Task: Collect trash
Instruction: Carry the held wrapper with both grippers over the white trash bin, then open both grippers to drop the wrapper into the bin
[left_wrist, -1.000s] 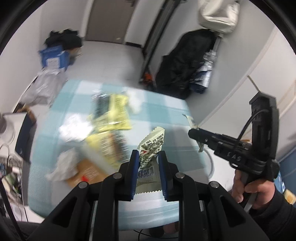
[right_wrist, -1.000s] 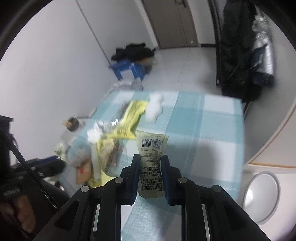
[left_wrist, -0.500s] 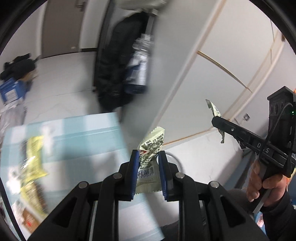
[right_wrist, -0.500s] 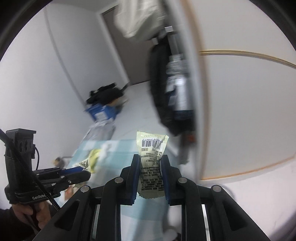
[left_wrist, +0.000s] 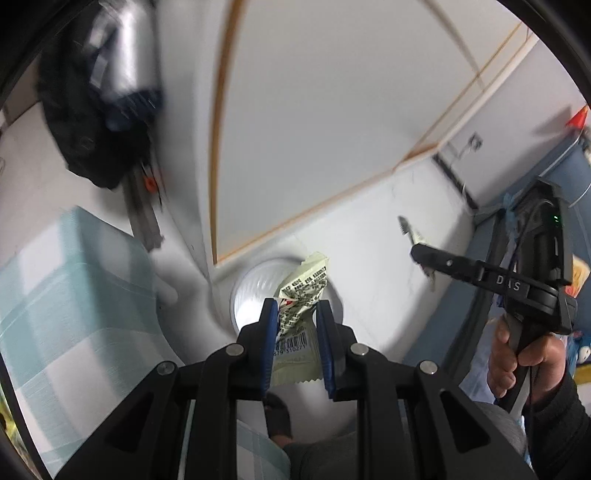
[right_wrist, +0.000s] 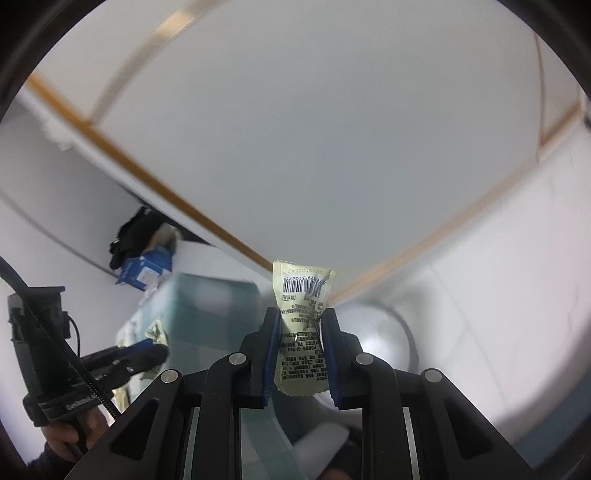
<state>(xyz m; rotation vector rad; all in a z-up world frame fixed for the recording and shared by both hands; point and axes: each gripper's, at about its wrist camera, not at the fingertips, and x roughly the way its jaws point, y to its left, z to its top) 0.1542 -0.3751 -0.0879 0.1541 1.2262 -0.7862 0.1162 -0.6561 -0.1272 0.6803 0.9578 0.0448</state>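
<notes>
Left wrist view: the left gripper (left_wrist: 293, 314) clenches a pale green wrapper (left_wrist: 301, 295) between its blue pads (left_wrist: 269, 325). The wrapper is crumpled at the top, with printed text there and a barcode lower down between the pads. Right behind it, on the white floor (left_wrist: 373, 258), sits the bin (left_wrist: 251, 288), a round white tub seen from above; the wrapper's top overlaps its rim in this view. To the left lies the table (left_wrist: 66, 295) with its light blue checked cloth, its near corner pointing toward the bin. A dark bag (left_wrist: 99, 147), blurred, hangs at upper left. At right the right gripper (left_wrist: 415, 245) points leftward, gripped by a hand (left_wrist: 524, 362) in a dark sleeve; a second wrapper (left_wrist: 406, 227) sticks out edge-on past its tip.

Right wrist view: the right gripper (right_wrist: 299, 325) grasps the second wrapper (right_wrist: 301, 317), pale green and flat, upright between the pads, barcode at the top and small print below. The bin (right_wrist: 384, 336) shows as a grey-white round just right of the jaws, partly hidden by them. The table (right_wrist: 207, 310) stands behind to the left, its corner toward the camera. A blue box (right_wrist: 147, 271) and dark things lie on the floor beyond it. At lower left the left gripper (right_wrist: 159, 350) points rightward with the crumpled wrapper (right_wrist: 157, 330) pinched at its tip.
</notes>
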